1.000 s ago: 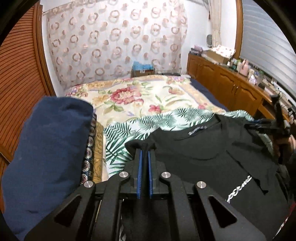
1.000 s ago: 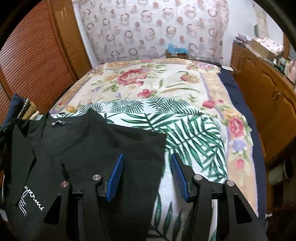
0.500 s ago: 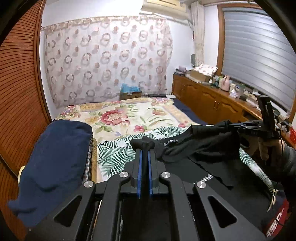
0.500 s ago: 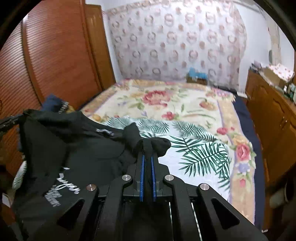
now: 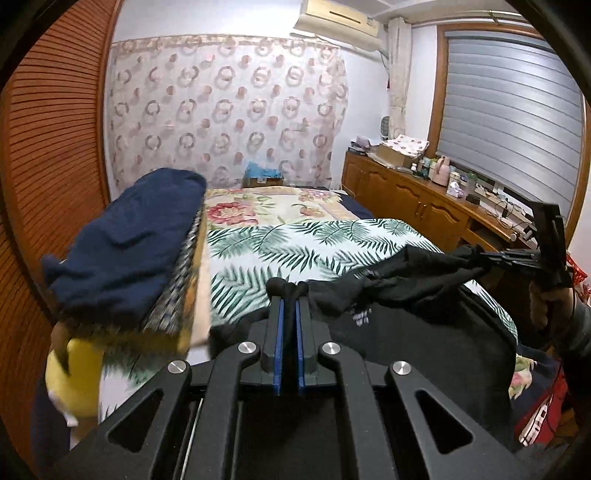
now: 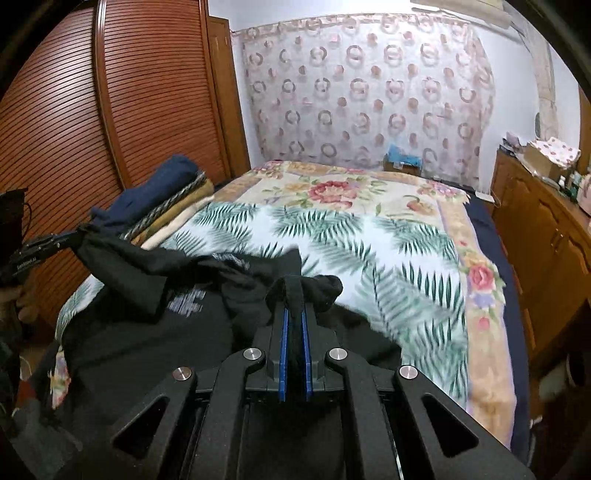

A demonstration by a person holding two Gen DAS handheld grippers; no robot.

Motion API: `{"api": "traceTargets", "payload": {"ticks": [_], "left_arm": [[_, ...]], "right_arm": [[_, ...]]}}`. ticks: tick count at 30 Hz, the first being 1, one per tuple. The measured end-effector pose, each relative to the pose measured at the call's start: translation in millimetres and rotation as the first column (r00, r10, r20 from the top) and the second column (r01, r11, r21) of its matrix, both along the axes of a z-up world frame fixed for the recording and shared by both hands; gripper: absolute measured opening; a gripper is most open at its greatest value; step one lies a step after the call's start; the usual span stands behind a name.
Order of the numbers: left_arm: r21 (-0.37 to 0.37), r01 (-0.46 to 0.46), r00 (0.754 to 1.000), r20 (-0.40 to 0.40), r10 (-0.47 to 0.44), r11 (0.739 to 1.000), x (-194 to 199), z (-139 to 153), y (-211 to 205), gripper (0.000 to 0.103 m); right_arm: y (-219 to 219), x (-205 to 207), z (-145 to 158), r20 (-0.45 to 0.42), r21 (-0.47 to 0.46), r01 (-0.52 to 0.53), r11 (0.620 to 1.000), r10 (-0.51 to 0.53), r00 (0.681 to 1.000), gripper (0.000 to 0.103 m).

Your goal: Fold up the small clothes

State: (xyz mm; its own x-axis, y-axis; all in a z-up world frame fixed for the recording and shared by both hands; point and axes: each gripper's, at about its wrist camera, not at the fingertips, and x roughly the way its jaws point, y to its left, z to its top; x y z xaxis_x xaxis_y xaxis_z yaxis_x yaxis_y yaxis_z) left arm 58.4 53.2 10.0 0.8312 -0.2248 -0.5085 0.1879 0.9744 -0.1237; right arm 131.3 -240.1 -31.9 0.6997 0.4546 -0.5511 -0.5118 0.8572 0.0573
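A cardboard box (image 6: 402,162) sits at the head of the bed (image 6: 369,206) against the patterned curtain (image 6: 365,88), with something blue in it; what that is cannot be made out. A second open cardboard box (image 5: 393,155) stands on the wooden sideboard (image 5: 413,195) under a spotted cloth, its contents hidden.

The black T-shirt (image 6: 155,325) is lifted over the near end of the bed, above the palm-leaf sheet (image 6: 332,236), and sags between the two tools with white print showing on its front. The left tool (image 5: 289,291) has its blue pads together, clamped on a bunched corner of the shirt that pokes out past the tips. The right tool (image 6: 295,295) is likewise pressed shut on a fold of the same shirt; its jaws have just been closing on that cloth. In the left wrist view the right tool shows at the far right, gripped by a hand (image 5: 546,302) in a dark sleeve, the shirt stretched from its tips.

At the left edge of the bed lies a stack of folded clothes (image 5: 173,295), topped by a navy garment (image 5: 129,243), patterned and tan pieces below. It sits just beside the left tool. Something yellow (image 5: 74,373) lies at the foot of the stack, blurred. Behind the stack runs a slatted wooden wardrobe door (image 6: 110,110). Bottles and small clutter line the sideboard beneath a shuttered window (image 5: 509,110), and an air conditioner (image 5: 336,18) hangs above the curtain.
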Motion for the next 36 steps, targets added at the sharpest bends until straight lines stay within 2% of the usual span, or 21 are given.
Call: {"api": "traceTargets", "payload": {"ticks": [5, 13, 18, 26, 31, 36], "left_arm": [[-0.054, -0.019, 1.0, 0.011, 0.019, 0.998, -48, -4, 3, 0.007], [-0.023, -0.038, 0.999, 0.02, 0.038, 0.999, -87, -4, -1, 0.007], [0.016, -0.05, 0.999, 0.001, 0.05, 0.999, -96, -13, -1, 0.007], [0.049, -0.083, 0.995, -0.057, 0.086, 0.995, -87, -34, 4, 0.008], [0.06, -0.093, 0.994, -0.052, 0.096, 0.994, -90, -35, 7, 0.024], [0.049, -0.081, 0.996, -0.032, 0.083, 0.995, -90, -30, 9, 0.051]], "right_arm": [[-22, -61, 8, 0.001, 0.044, 0.034, 0.998, -0.034, 0.999, 0.006], [-48, -130, 11, -0.009, 0.068, 0.052, 0.996, -0.051, 0.999, 0.006], [-49, -147, 6, -0.036, 0.052, 0.044, 0.998, -0.042, 0.998, 0.006], [-30, -124, -12, -0.097, -0.02, 0.069, 0.997, -0.071, 0.993, 0.006], [-30, -123, -6, -0.094, -0.025, 0.078, 0.997, -0.08, 0.992, 0.006], [-29, -123, -9, -0.089, -0.045, 0.074, 0.996, -0.078, 0.993, 0.006]]}}
